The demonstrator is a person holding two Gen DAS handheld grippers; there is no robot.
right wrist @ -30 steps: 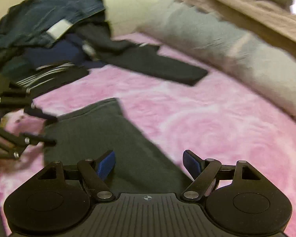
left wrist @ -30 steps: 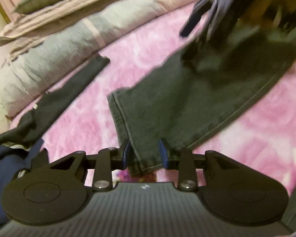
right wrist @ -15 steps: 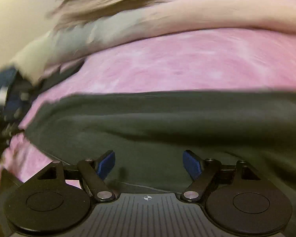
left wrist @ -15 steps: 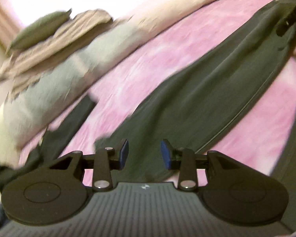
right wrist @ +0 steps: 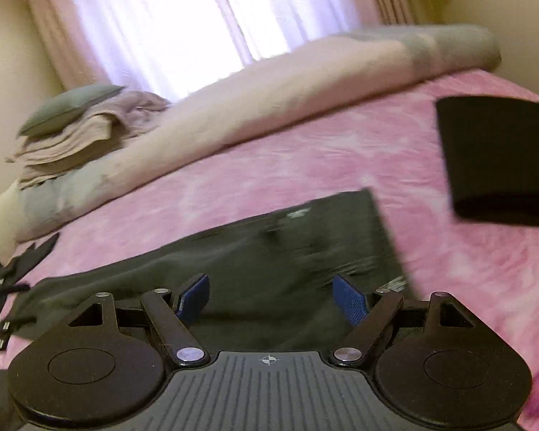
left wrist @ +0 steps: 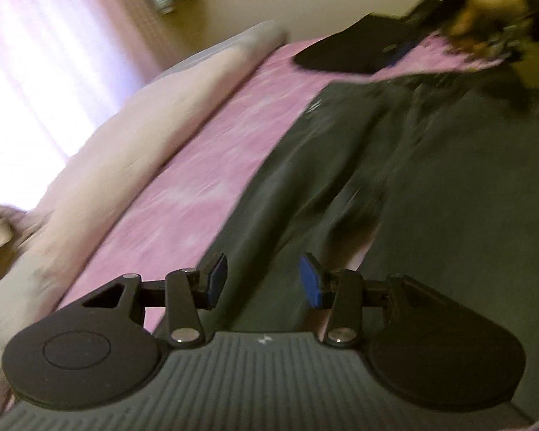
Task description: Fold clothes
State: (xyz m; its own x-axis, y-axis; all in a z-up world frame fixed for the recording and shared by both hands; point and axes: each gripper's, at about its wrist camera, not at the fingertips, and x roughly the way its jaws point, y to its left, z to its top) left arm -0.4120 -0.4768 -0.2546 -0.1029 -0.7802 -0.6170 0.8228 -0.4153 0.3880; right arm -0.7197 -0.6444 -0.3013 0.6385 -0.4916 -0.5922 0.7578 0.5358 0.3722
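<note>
Both grippers hang empty over the dark grey pants point(right wrist: 287, 251) spread flat on the pink bed point(right wrist: 305, 158). The left gripper point(left wrist: 264, 280) has just been opening its fingers, nothing between them; the right gripper point(right wrist: 269, 300) sits wide.

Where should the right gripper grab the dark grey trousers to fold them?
Probably at the waistband end of the dark grey trousers, coming down from above. That straight end lies flat on the pink blanket, just ahead of the open right gripper, so one pad could slide under it.
</note>
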